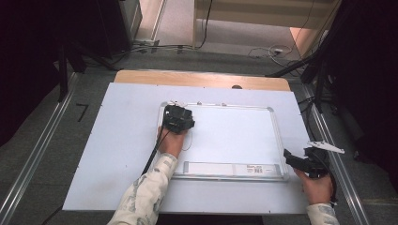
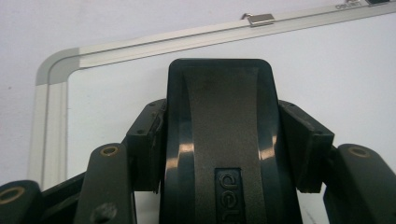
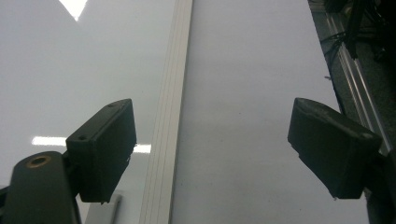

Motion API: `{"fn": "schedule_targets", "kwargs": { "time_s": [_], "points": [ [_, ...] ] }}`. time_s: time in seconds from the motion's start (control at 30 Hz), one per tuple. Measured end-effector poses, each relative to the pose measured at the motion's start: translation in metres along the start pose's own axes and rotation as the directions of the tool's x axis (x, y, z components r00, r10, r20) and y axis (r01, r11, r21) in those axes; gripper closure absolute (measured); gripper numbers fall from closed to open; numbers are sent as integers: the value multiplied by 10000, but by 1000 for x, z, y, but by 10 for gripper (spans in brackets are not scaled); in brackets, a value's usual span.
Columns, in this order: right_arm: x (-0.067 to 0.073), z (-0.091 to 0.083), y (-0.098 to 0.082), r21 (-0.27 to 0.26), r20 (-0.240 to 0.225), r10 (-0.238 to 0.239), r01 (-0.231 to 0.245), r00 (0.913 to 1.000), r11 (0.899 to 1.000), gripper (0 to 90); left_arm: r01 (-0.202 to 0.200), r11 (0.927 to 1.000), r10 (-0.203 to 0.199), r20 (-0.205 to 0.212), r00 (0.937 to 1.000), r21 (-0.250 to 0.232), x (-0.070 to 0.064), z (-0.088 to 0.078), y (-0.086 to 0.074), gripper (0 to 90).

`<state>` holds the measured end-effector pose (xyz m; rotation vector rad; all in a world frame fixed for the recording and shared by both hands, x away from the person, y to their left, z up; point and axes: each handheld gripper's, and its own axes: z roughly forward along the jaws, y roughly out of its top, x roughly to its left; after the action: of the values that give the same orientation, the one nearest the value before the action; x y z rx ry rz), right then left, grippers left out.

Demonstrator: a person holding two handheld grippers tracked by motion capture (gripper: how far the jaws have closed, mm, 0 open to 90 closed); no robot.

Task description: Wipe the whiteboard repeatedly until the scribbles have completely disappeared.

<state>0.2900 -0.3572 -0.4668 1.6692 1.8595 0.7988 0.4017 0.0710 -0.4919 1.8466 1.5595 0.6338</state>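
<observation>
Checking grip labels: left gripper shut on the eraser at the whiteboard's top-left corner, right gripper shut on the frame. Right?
Not quite. The right gripper is open: the right gripper view shows its jaws wide apart over the whiteboard frame. The left gripper is shut on the eraser.

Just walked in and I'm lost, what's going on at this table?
A person works at a whiteboard lying flat on the table. The left gripper is shut on a black board eraser, held near the board's top left corner. The right gripper is open, holding nothing, over the board's right edge.
</observation>
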Motion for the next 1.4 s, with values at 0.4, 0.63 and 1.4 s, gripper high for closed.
{"fn": "schedule_targets", "kwargs": {
  "time_s": [0.4,0.63,1.4],
  "points": [
    [2,2,1,41,17,-53,53,10000,10000,141,97,9999,-97,-91,9999,-31,5,-9,-9,414],
    [6,3,2,76,4,-150,150,9999,9999,141,-43,10000,43,9,10000,23,-12,-16,-17,414],
    [8,4,3,68,-29,-211,211,9998,9998,141,-418,9991,419,428,9982,-40,-43,-12,-15,414]
  ]
}}
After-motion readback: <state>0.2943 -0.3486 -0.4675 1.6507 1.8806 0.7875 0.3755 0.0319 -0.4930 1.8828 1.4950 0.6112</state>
